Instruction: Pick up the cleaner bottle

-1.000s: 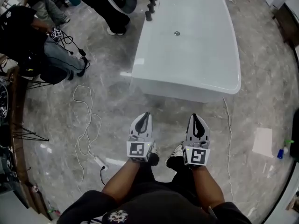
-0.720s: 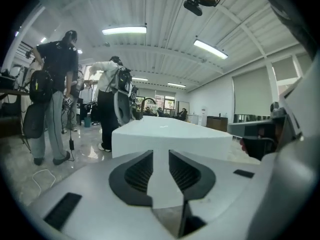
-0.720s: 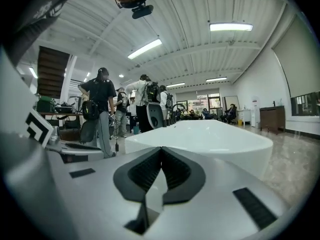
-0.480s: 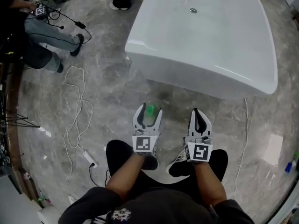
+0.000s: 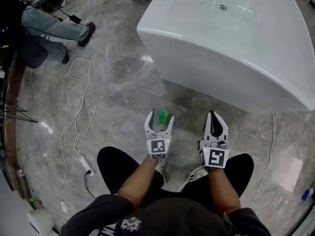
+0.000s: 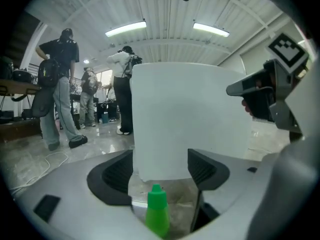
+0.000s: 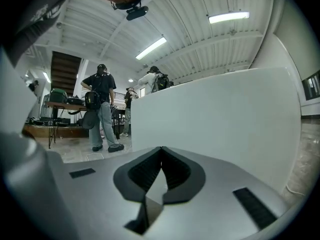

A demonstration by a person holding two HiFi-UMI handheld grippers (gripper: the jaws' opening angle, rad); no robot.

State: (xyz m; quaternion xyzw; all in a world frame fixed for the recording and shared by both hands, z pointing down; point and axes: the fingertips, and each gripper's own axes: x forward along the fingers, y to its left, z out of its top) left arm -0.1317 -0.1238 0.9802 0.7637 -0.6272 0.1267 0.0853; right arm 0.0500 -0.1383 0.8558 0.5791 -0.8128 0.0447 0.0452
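1. The left tongs (image 5: pixel 160 118) are down low over the marble floor (image 5: pixel 113 92). The jaws are opening, almost fully spread, and the pads press on nothing.
2. The cleaner bottle (image 6: pixel 158 215) stands on the floor right in the gap between those jaws. It is about midway from pad to pad and looks clear of both.
3. This is the relation that counts. The bottle's long axis is upright, nozzle up, and the jaws would close level across it, so a squeeze should catch it side to side. In the left gripper view the cap sits lower than the pads, so the tongs probably need to go a touch lower or further forward first.
4. The right tongs (image 5: pixel 212 116) are closed tip to tip and hold nothing. The bottle lies off to their left, so the left hand is clearly the nearer one.
5. It's a small bottle, bright green all over, with a tapered nozzle cap in the same green. No label can be made out.
6. Just beyond the tips of both tongs rises the white wall of a bathtub (image 5: pixel 231 48).
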